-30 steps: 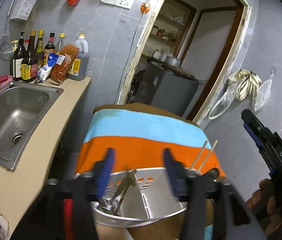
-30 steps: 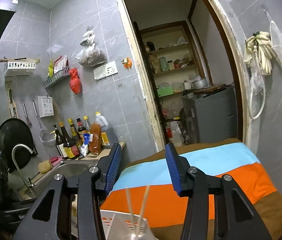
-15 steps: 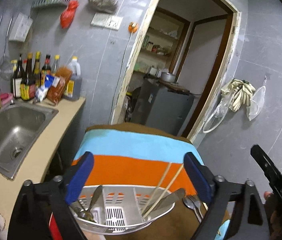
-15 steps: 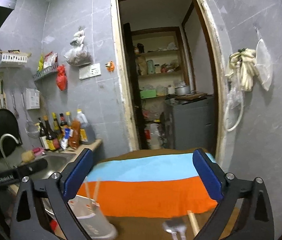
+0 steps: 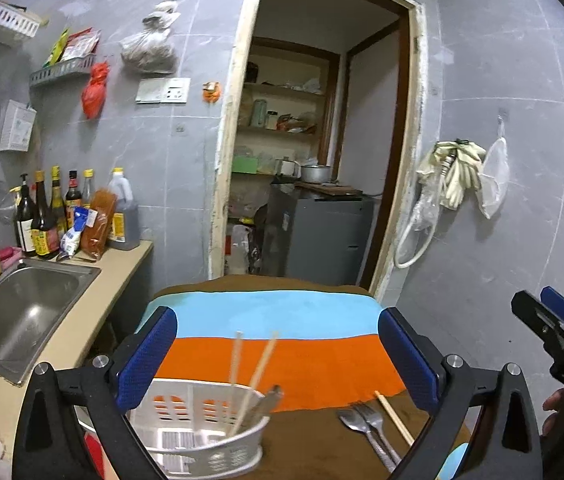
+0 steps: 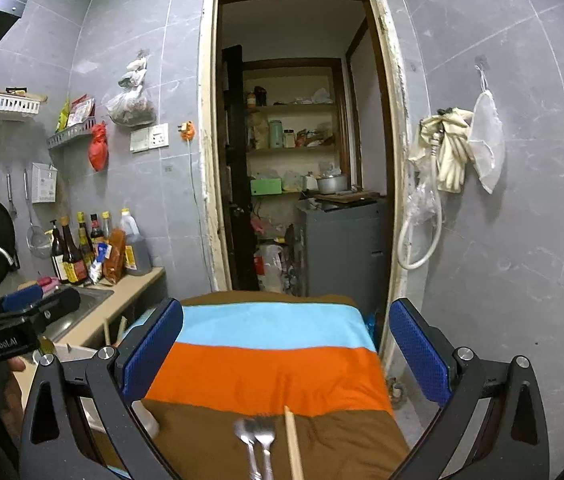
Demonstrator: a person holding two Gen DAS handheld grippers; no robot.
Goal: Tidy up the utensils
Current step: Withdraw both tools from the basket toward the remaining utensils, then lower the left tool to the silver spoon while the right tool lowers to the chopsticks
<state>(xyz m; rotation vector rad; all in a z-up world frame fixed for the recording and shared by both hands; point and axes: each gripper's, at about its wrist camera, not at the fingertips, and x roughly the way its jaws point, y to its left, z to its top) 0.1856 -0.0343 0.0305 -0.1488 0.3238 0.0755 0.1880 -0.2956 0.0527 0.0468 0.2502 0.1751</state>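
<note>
Both grippers are held tilted slightly downward over a striped cloth (image 5: 282,316), side by side. The left gripper (image 5: 278,356) is seen with its jaws spread wide, having just been opening, and nothing is pinched between its blue pads (image 5: 148,356). Below and between those pads a white slotted basket (image 5: 202,448) is seen, set toward the left pad. Two pale chopsticks (image 5: 256,372) are stood in it, their long axes near upright and leaning apart at the tips, with a metal handle (image 5: 268,400) angled beside them. Toward the right pad, a spoon and fork (image 5: 365,428) are laid flat on the brown band of the cloth, heads pointed away from the gripper, with a single chopstick (image 5: 393,416) just beside them at a slant. The right gripper (image 6: 285,356) is likewise spread wide, its jaws having just been opening, with nothing gripped. Below its open jaws the spoon and fork (image 6: 256,440) are seen lengthwise, heads away, and the loose chopstick (image 6: 293,440) just to their right. The basket is largely hidden behind its left finger.
</note>
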